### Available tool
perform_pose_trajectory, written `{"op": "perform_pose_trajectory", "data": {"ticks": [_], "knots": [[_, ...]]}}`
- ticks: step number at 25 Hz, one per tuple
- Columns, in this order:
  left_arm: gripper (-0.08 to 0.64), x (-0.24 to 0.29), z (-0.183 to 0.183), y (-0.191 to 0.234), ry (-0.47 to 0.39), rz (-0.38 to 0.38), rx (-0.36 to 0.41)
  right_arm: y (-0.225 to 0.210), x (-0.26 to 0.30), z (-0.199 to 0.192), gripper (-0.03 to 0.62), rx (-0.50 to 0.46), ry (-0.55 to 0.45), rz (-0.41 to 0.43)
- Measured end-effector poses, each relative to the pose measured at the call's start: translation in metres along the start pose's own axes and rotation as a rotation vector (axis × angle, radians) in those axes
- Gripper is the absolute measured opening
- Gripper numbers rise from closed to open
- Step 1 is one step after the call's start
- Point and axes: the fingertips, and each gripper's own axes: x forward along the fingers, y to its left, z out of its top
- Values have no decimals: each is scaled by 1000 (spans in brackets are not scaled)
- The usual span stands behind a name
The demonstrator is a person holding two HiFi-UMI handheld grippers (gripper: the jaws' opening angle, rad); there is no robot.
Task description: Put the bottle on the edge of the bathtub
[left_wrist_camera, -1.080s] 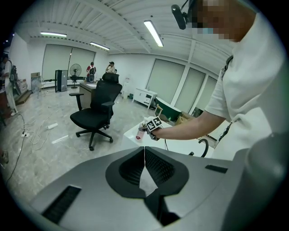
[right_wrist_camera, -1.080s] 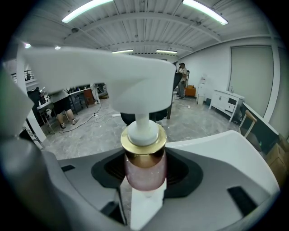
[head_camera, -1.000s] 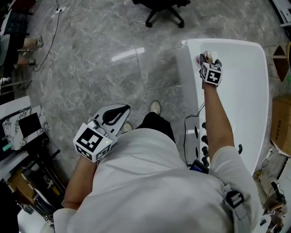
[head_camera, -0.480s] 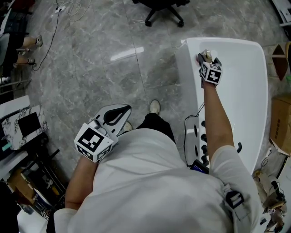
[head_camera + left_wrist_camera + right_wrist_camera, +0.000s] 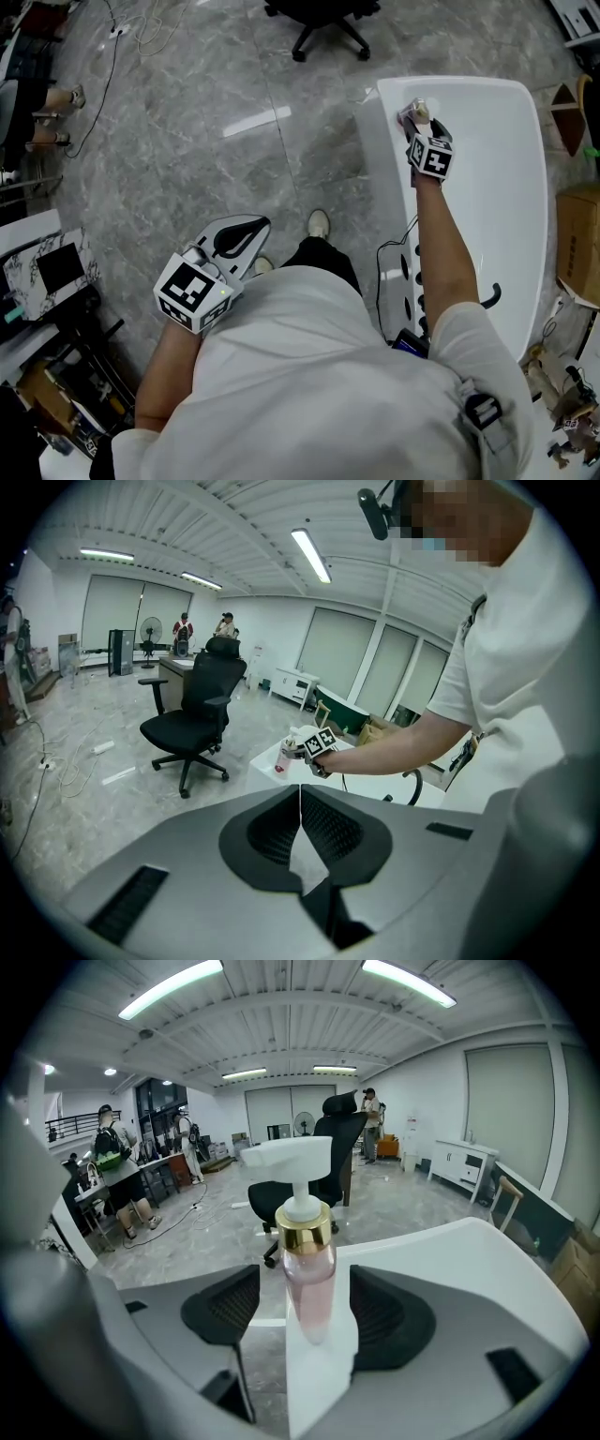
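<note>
A clear pink pump bottle (image 5: pixel 307 1269) with a gold collar and white pump stands upright on the white bathtub's rim (image 5: pixel 441 1241), at the tub's far left corner (image 5: pixel 384 103). My right gripper (image 5: pixel 305 1321) is around it and its jaws are opening. Both pads stand apart from the bottle's sides. In the head view the bottle (image 5: pixel 418 112) shows just beyond the right gripper (image 5: pixel 419 125). My left gripper (image 5: pixel 234 239) is held near my waist over the floor, shut and empty; its pads meet in the left gripper view (image 5: pixel 300 803).
A black office chair (image 5: pixel 319 19) stands on the grey marble floor beyond the tub. Cardboard boxes (image 5: pixel 579 244) sit to the tub's right. Black knobs (image 5: pixel 419 281) and a black tap (image 5: pixel 492 298) sit on the tub's near rim. Cables (image 5: pixel 112 56) lie at far left.
The right hand has shifted a little farther along the tub's corner, and the bottle now shows freer beyond the gripper. The left gripper has not moved.
</note>
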Motion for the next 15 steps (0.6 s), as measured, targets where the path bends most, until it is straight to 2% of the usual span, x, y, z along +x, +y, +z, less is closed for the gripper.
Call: {"op": "perform_pose_trajectory", "data": {"ticks": [6,15], "knots": [[18,-11,-9,-10,-14,-24,26,5,-27,-16,295,6,4,-17],[18,-35,-27,-26,-48,-78,45,44,-85,-49,198,-9,23,2]]}}
